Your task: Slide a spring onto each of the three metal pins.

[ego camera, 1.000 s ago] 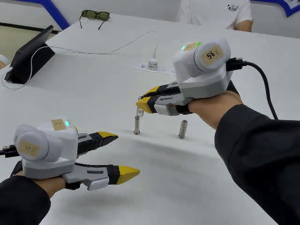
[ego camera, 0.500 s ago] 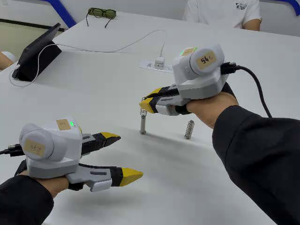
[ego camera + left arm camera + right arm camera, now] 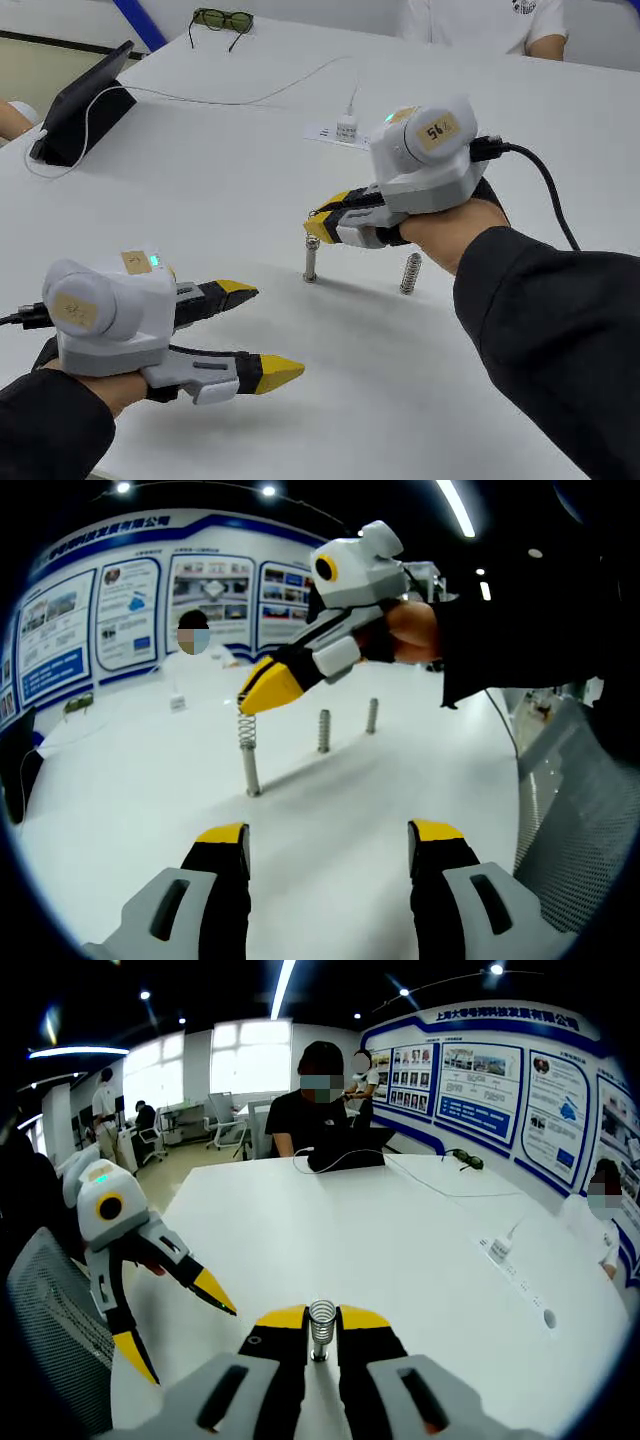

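My right gripper is shut on a small coil spring and holds it upright on the top of a metal pin. In the left gripper view the spring hangs from the right gripper's yellow tip with its lower end over that pin. To the right a second pin wears a spring. A third pin stands behind it. My left gripper is open with nothing between its jaws, low at the near left.
The white table carries a dark tablet on a stand at the far left, a power strip with a white cable, and dark glasses. A person in white sits across.
The right gripper has lowered a little, bringing the spring down onto the pin's top. The left gripper has stayed open in place. The head camera has shifted.
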Demonstrator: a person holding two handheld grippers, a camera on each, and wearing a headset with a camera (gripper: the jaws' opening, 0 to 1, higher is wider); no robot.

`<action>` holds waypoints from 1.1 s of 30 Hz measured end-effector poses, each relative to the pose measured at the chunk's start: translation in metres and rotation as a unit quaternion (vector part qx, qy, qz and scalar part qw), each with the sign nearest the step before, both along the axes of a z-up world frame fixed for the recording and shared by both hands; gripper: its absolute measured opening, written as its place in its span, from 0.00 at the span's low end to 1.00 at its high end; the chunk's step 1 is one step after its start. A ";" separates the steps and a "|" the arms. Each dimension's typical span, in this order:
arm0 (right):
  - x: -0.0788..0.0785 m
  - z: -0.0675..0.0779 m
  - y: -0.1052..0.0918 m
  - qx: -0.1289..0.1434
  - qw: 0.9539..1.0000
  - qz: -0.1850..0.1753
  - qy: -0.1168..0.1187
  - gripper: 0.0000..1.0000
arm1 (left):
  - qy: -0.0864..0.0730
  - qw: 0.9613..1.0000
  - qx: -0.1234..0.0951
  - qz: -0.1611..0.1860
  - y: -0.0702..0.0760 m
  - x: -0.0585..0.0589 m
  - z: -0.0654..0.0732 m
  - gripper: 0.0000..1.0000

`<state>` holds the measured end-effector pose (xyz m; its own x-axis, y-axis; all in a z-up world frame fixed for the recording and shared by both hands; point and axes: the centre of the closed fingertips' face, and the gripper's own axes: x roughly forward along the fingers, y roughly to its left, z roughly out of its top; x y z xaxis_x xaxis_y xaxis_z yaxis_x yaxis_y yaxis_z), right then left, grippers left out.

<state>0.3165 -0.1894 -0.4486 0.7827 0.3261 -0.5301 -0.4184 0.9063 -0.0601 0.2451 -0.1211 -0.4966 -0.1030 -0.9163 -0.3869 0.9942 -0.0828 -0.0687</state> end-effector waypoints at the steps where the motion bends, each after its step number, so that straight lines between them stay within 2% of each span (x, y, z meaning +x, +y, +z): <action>1: 0.000 -0.001 0.000 0.000 1.000 0.000 0.001 0.12 | 0.000 1.000 0.000 0.000 0.000 0.000 0.000 0.65; 19: 0.001 -0.030 0.005 -0.017 0.999 0.004 0.031 0.12 | 0.002 1.000 0.003 0.004 0.002 0.001 -0.002 0.65; 33: -0.001 -0.049 0.004 -0.019 0.999 -0.001 0.051 0.12 | 0.001 1.000 0.007 0.005 0.004 0.002 -0.003 0.65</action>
